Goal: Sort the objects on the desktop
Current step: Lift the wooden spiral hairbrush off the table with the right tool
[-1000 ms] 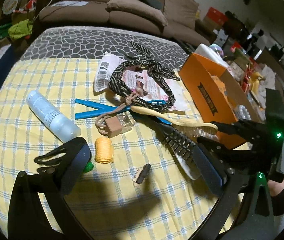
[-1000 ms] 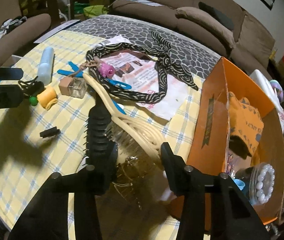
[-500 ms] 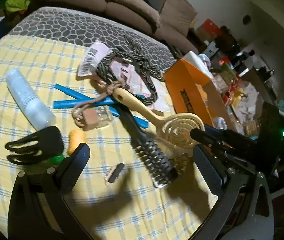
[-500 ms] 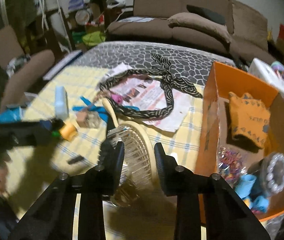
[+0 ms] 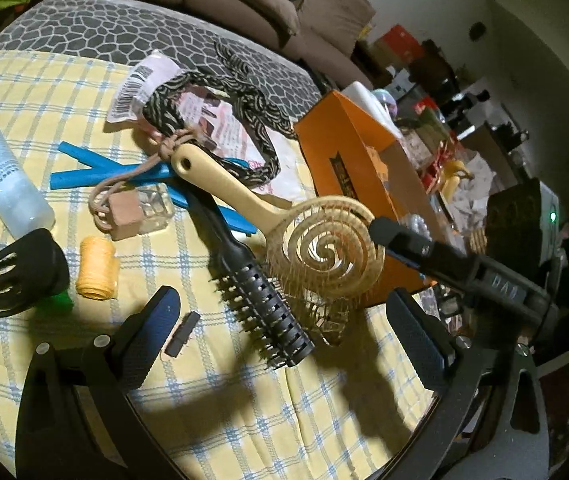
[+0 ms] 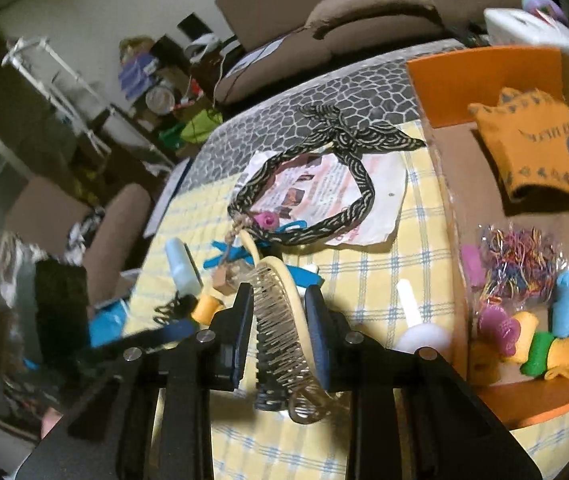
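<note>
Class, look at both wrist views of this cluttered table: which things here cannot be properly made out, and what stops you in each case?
- Orange box, left wrist view: its wall hides the contents.
- Black round brush, right wrist view: hidden behind the cream spiral brush, with the right gripper closing around that brush.
- Black hair claw, left wrist view: cut by the edge.
- Left gripper, right wrist view: blurred.

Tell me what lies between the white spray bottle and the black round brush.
Left wrist view: a glass bottle with a wooden cap and a yellow foam roller on the checked cloth.
</note>
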Available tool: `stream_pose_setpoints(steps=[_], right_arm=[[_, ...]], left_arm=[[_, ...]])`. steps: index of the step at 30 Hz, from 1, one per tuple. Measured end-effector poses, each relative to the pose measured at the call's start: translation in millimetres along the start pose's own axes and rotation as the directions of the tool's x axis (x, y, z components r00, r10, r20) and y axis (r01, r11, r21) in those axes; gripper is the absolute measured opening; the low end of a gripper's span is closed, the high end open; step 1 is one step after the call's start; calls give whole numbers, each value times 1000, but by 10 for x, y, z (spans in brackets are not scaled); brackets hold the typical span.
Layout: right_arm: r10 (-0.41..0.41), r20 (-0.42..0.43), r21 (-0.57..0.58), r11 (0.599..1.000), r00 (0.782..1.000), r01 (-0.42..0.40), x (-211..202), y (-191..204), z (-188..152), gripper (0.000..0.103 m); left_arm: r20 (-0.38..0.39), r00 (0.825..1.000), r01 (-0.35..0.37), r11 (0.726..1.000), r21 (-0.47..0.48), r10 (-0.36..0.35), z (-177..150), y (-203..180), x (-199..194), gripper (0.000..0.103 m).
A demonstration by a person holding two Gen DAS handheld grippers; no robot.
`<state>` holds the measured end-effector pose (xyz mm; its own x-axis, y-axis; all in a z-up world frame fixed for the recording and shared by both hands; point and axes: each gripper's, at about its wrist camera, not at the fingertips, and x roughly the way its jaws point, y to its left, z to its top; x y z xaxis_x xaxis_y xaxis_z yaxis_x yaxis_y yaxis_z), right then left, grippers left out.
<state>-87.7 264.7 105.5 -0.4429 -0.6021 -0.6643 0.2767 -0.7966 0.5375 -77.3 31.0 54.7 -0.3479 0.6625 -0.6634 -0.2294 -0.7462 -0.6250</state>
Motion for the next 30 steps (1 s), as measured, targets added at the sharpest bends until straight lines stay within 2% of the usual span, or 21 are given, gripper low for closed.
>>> stream_pose_setpoints(steps=[4,8,13,14,17,22,24,30], right_arm=[[44,35,51,998,998,-46,-95,-49,25,26],[49,44,48,998,998,-51,-142,-9,35,26],[-53,-5,11,999,999,53,-29,-7,-6,35],[-69,-18,7,998,997,69,-6,-21,-13,42],[-109,-43,-44,993,993,107,55,11,-43,46],[-225,-83,-177,962,971,207,241,149,-144,52],[-247,-93,-205,953,965,224,301,157,-178,56],[-269,-93,-242,940,959,240,311,209,-198,56]], left_arm=[[-6,1000,25,999,21,-25,-16,-65,53,103],[-15,1000,21,999,45,-20,-34,-128,98,103],[-22,1000,8,999,45,-7,-54,-134,114,103],[-20,1000,5,999,40,-4,-56,-121,107,103],[-14,1000,0,1000,19,1,-51,-64,87,103],[-10,1000,-9,1000,1,9,-37,-5,75,103],[-11,1000,-13,1000,-4,13,-36,9,78,103],[-13,1000,-20,1000,-12,20,-36,47,76,103]])
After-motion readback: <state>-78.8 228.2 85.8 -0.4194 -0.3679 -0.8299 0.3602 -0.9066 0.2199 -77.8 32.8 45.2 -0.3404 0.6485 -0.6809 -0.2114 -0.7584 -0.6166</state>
